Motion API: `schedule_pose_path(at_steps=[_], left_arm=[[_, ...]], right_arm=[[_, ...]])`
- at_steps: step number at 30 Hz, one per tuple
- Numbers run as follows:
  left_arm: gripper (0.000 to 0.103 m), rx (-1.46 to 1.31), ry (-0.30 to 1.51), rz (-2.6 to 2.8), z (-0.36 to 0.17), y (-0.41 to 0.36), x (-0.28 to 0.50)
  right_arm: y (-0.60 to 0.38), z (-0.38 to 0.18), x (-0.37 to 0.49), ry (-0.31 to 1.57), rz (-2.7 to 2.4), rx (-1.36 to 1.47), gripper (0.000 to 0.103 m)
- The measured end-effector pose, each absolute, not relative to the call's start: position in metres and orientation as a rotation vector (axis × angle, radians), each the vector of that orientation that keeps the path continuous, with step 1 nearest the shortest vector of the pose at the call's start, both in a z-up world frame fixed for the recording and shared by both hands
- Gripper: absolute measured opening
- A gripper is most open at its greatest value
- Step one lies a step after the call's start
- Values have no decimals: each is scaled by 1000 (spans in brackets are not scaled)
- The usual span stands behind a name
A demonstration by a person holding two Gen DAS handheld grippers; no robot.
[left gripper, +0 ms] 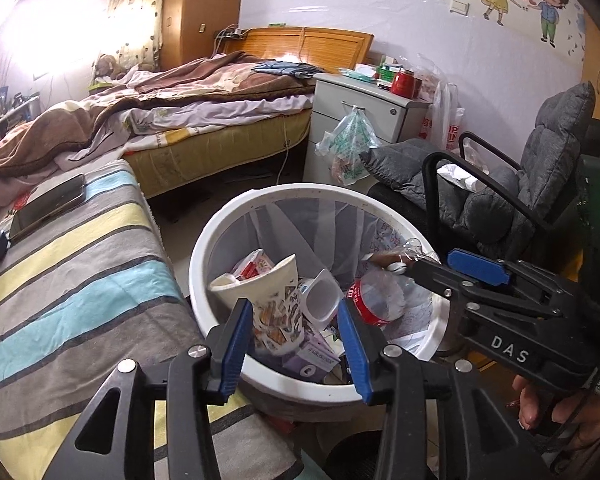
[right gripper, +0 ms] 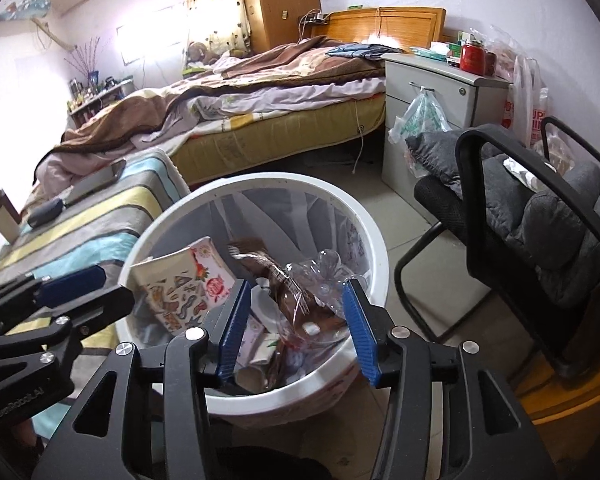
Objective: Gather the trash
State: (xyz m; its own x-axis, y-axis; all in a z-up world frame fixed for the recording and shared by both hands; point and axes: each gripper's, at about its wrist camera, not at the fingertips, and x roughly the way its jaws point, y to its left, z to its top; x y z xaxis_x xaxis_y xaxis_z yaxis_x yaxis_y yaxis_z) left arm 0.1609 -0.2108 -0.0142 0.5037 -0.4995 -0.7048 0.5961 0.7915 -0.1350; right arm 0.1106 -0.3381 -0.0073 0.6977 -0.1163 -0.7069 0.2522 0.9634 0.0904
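A white round trash bin (left gripper: 204, 256) with a clear liner stands on the floor beside a striped table. It holds a patterned paper cup (left gripper: 272, 292), cartons and a crushed clear plastic bottle (left gripper: 376, 300). My left gripper (left gripper: 294, 320) is open and empty just above the bin's near rim. My right gripper (right gripper: 294, 304) is open over the bin (right gripper: 374, 240), with the clear bottle (right gripper: 324, 276) and a brown wrapper (right gripper: 288, 292) lying loose between its fingers. The right gripper also shows in the left wrist view (left gripper: 432, 268) at the bin's right rim.
A striped cloth-covered table (left gripper: 80, 280) at the left carries a phone (left gripper: 48, 204) and a dark case (right gripper: 46, 212). A grey cushioned chair (right gripper: 540, 208) stands to the right, with crumpled white paper (left gripper: 460, 176) on its seat. A bed (left gripper: 180, 112) and bedside cabinet (left gripper: 364, 120) stand behind.
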Motion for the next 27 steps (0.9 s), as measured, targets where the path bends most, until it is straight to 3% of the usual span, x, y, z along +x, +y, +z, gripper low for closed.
schedule_pose_path(at_steps=[27], left_arm=[[46, 106, 651, -476, 13, -158, 80]], right_arm=[[-287, 18, 52, 589, -223, 137, 50]])
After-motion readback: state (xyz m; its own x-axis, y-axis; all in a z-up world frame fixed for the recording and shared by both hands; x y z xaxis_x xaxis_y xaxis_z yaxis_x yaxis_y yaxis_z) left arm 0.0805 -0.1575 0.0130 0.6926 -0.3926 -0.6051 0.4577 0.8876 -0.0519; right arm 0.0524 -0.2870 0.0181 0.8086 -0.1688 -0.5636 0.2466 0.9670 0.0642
